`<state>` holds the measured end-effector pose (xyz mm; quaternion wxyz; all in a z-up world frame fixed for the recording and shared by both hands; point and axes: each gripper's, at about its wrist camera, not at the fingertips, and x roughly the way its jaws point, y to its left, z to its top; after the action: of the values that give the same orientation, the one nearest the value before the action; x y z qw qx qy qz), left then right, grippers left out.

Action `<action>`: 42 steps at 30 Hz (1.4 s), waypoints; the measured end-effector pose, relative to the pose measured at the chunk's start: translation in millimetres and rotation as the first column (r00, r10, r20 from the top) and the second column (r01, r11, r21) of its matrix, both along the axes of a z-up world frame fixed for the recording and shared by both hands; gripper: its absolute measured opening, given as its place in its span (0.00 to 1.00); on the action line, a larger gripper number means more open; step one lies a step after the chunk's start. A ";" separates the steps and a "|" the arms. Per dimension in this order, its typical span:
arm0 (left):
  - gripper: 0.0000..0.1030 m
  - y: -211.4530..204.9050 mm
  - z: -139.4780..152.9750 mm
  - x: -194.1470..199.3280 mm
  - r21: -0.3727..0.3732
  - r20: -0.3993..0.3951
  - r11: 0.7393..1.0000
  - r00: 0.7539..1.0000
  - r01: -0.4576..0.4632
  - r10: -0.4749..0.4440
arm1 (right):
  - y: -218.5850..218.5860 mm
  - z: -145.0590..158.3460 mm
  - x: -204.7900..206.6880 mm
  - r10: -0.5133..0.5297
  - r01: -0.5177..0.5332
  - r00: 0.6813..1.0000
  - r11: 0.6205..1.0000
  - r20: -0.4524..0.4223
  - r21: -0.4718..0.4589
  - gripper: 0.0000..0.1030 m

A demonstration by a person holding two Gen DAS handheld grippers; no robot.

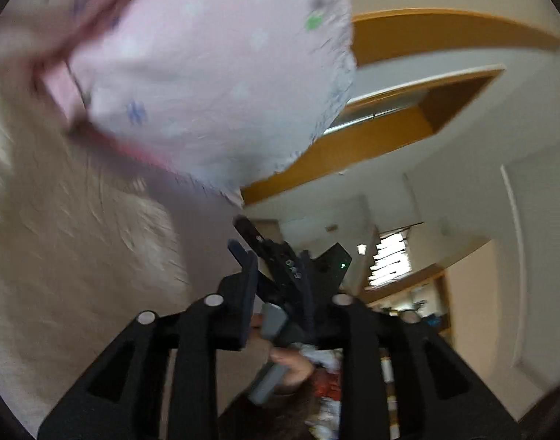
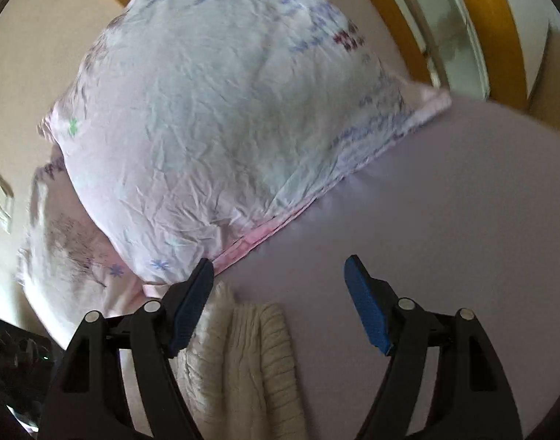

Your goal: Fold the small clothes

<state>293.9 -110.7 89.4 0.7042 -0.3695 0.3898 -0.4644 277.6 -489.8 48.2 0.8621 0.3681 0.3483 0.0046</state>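
A small pale pink garment [image 2: 214,121] with blue and green flower prints and a pink hem lies puffed up on the lilac surface [image 2: 445,201]. My right gripper [image 2: 278,267] is open and empty, its left fingertip [image 2: 203,271] right at the garment's hem. In the left wrist view the same garment [image 1: 206,73] fills the upper left, blurred. My left gripper [image 1: 276,275] is open with nothing between its fingers; the right gripper's black body [image 1: 298,267] and the hand holding it show between them.
A cream ribbed knit piece [image 2: 250,363] lies on the surface below the right gripper, and shows at the left of the left wrist view [image 1: 78,238]. Wooden door frames [image 1: 390,135] and white walls stand behind.
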 end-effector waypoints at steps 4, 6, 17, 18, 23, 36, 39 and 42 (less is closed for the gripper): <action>0.64 53.8 4.0 -11.3 0.280 0.106 0.930 0.971 -0.237 0.216 | 5.7 -9.5 11.1 0.154 -0.147 0.987 0.981 -0.045 0.128 0.95; 0.68 72.8 -11.6 -13.5 0.428 0.086 0.863 0.962 -0.269 0.257 | 20.7 -18.9 22.7 0.233 -0.218 0.963 0.969 -0.133 0.120 0.95; 0.77 51.4 -65.0 -12.6 0.547 -0.030 0.825 0.982 -0.141 0.188 | 67.4 -32.4 32.8 0.365 -0.360 0.905 0.931 -0.216 0.067 0.90; 0.79 47.6 -65.6 -12.3 0.535 -0.032 0.833 0.981 -0.143 0.189 | 73.2 -31.1 32.3 0.375 -0.373 0.901 0.926 -0.218 0.053 0.85; 0.56 38.2 -60.3 -8.1 0.546 -0.004 0.822 0.981 -0.162 0.196 | 81.9 -30.5 31.1 0.428 -0.422 0.889 0.904 -0.164 0.071 0.41; 0.58 158.2 -8.2 -86.0 0.629 0.346 0.585 0.858 -0.512 0.380 | 181.3 -14.4 31.8 0.578 -0.582 0.811 0.813 -0.087 -0.022 0.59; 0.72 167.6 6.3 -108.7 0.566 0.426 0.588 0.816 -0.578 0.391 | 156.1 12.5 16.3 0.500 -0.500 0.864 0.866 0.054 -0.008 0.57; 0.76 154.8 14.3 -123.5 0.543 0.472 0.612 0.812 -0.575 0.344 | 173.0 28.0 10.0 0.562 -0.559 0.827 0.827 0.034 -0.063 0.49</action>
<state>170.3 44.1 103.7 0.9372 -0.1022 0.2986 -0.1481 287.7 -316.8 76.2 0.8403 0.2278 0.4189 0.2579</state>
